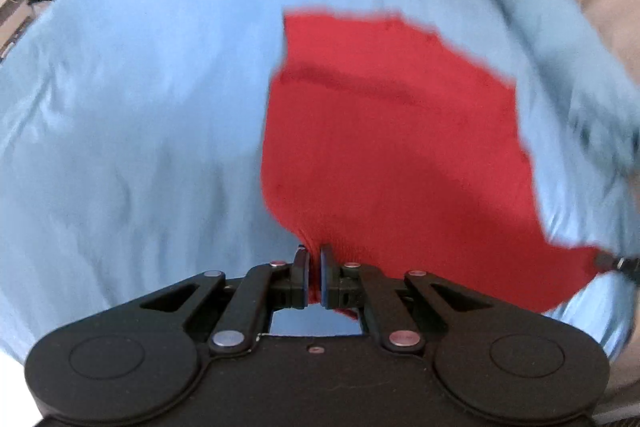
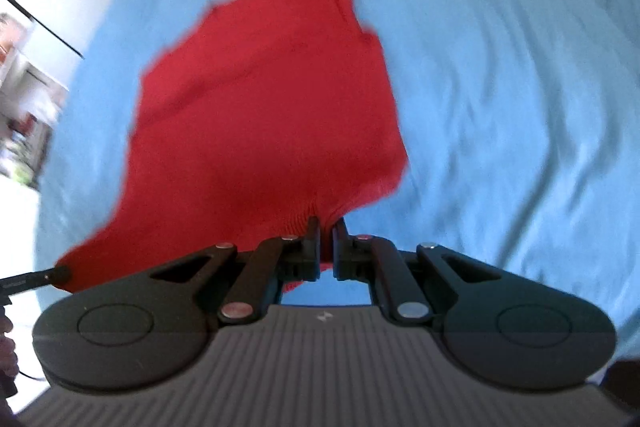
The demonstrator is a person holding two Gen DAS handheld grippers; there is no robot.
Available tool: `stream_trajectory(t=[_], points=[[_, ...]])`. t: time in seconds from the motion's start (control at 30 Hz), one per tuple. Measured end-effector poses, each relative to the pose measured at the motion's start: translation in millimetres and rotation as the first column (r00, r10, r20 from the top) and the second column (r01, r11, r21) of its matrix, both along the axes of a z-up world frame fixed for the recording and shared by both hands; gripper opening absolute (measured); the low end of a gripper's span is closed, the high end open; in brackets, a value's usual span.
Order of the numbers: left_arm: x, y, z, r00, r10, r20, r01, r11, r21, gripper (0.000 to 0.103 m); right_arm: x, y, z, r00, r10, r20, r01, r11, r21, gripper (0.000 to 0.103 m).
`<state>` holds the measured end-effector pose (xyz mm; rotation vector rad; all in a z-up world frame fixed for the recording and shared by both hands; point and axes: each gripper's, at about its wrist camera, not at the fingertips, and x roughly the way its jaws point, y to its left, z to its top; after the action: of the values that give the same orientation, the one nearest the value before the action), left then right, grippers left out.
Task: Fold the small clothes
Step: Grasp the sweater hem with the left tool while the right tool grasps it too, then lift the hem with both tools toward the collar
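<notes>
My left gripper (image 1: pixel 315 269) has its jaws pressed together on the near edge of the red garment (image 1: pixel 384 131), a small bunch of knit pinched between the pads. My right gripper (image 2: pixel 327 241) does the same at the other near corner, jaws clamped on a gathered fold of that garment (image 2: pixel 260 107). In each wrist view the other gripper's tip shows at the frame edge, biting the opposite corner, so I judge the 2 grips sit at the 2 ends of 1 hem.

I hold it this way so the edge stays taut between the grippers and the cloth hangs as a flat panel instead of crumpling. From the grippers the garment slopes away and down toward the blue sheet (image 1: pixel 140 107); its far edge looks to rest on or just above the sheet, though the blur keeps me from telling which.

With the near hem held clear of the sheet and the far part trailing, I judge I am set to carry this edge over the rest of the garment for a fold. The sheet is wrinkled around the garment, which could drag the trailing edge.
</notes>
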<state>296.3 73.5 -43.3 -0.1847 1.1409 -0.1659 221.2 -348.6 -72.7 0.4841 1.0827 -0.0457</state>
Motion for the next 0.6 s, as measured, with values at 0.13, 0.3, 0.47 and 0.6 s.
stream_trajectory(t=[0.13,0.3,0.47,0.6], points=[[55,-2,40,0.985,0.1,0.139,-0.093,0.994,-0.055,0.004,55,-11,45,0.993,-0.003,0.118,0.001,1.0,0.015,0.02],[157,-28,45,0.952,0.106,0.287,-0.098,0.994,-0.045,0.004,146,-35,59,0.97,-0.056,0.236,0.048,0.998,0.04,0.02],[260,-58,2,0.946,0.144,0.291,-0.142,0.989,-0.027,0.004,250,-47,27,0.962,-0.078,0.263,0.083,0.997,-0.005,0.02],[334,-78,-53,0.945,0.181,0.271,-0.194,0.981,0.023,0.004,327,-51,-26,0.963,-0.113,0.244,0.119,0.993,-0.012,0.02]])
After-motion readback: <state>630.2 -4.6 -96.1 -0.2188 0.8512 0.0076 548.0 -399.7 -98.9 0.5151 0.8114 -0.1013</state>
